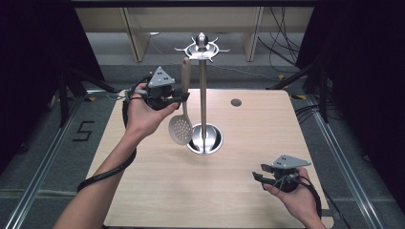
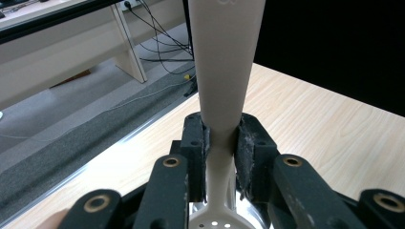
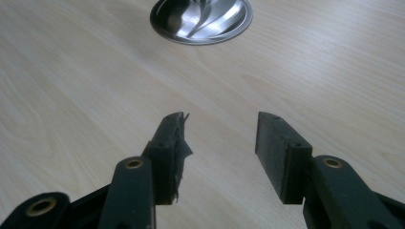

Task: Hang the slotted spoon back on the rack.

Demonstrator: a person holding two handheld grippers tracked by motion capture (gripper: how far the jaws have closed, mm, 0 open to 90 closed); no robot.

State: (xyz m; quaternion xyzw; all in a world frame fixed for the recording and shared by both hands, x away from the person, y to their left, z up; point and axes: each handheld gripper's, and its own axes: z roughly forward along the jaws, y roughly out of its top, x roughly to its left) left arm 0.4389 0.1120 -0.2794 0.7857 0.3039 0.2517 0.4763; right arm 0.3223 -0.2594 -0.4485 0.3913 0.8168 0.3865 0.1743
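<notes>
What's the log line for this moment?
left gripper: shut on skimmer handle, by stand | right gripper: open, empty, near table edge

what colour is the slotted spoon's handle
Pale beige slotted spoon, clearest in the left gripper view.

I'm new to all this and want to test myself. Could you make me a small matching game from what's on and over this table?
Things:
1. slotted spoon
2. left gripper
3. right gripper
4. stand base

States:
A. open, holding nothing
B. shiny round metal, resting on the table
C. hanging upright, bowl downward
D. shut on a beige handle

Pairs: 1-C, 2-D, 3-A, 4-B
</notes>
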